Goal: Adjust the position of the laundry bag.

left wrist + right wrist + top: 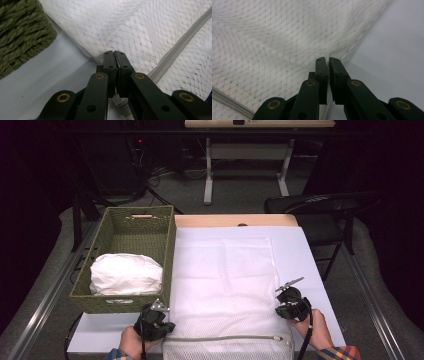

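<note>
**Both tools clamped on the mesh bag's edges**

Left tool [159, 324], jaws pressed together on the left edge of the white mesh bag [225, 285]. Right tool [289, 306], jaws nearly closed, pinching the right edge. Bag spread flat across the bench [320, 270], fine diamond weave, grey zipper [225, 338] along the near end. Green woven basket [112, 232] just left, white bundle [126, 274] inside.

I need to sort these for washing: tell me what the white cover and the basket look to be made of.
Cover: seemingly a soft knitted or mesh fabric, matte, with a diamond weave and a grey zip. Basket: olive woven cord or grass, judging by its thick twisted strands; which one is unclear.
</note>
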A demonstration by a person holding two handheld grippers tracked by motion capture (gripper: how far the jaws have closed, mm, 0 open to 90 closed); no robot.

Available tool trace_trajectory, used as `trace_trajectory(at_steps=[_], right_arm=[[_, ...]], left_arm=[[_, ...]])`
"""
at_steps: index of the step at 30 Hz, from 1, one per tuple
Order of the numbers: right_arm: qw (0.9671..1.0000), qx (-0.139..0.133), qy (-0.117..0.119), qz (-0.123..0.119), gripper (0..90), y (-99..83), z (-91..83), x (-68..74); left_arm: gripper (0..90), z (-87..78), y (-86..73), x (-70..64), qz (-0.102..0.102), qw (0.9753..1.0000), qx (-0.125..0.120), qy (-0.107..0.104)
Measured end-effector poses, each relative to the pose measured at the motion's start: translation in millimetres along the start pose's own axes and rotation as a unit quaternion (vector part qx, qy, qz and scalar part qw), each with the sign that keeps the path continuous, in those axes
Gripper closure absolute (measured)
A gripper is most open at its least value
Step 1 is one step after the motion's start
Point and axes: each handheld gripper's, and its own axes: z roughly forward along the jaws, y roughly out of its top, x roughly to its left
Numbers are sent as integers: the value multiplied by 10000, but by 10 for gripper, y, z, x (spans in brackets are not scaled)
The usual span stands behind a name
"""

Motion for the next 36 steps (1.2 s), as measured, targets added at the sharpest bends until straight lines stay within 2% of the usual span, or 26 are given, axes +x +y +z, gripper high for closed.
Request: trace_trajectory(at_steps=[10, 11, 13, 15, 17, 19, 20, 21, 25, 26, 28, 31, 35, 36], right_arm=[[9999, -43, -56, 93, 851, 32, 13, -99], [9999, -23, -57, 101, 849, 34, 22, -116], [9999, -1, -77, 129, 847, 35, 37, -159], [9996, -22, -80, 261, 847, 39, 37, -198], [9996, -51, -84, 264, 847, 47, 40, -215], [9997, -18, -90, 239, 847, 56, 43, -205], [9996, -32, -78, 282, 848, 61, 42, -191], [9997, -37, -77, 211, 847, 66, 39, -191], [9998, -65, -36, 179, 847, 83, 45, -176], [9998, -65, -36, 179, 847, 83, 45, -176], [9997, -56, -18, 222, 847, 96, 59, -169], [9998, -73, -30, 168, 845, 119, 77, -181], [9997, -42, -79, 210, 846, 156, 96, -164], [9998, -55, -111, 130, 847, 184, 116, -170]], left_arm=[[879, 46, 78, 0, -15, 9999, -107, 18], [879, 69, 97, -32, -27, 9999, -160, -15], [878, 98, 125, -80, 63, 9998, -171, 4], [878, 105, 137, -95, 81, 9998, -188, 13], [878, 103, 146, -106, 127, 9997, -206, 55], [878, 38, 133, -75, 121, 9994, -278, 188], [879, 20, 130, -55, 133, 9993, -282, 198], [880, 11, 123, -43, 78, 9993, -314, 209], [884, 25, 118, -25, 80, 9995, -205, 234], [885, 25, 118, -25, 80, 9995, -205, 234], [886, 6, 119, -1, 40, 9989, -244, 404], [886, 6, 116, 29, -22, 9988, -237, 425], [885, 20, 127, 16, 5, 9985, -238, 488], [885, 29, 131, 9, 21, 9985, -253, 493]])
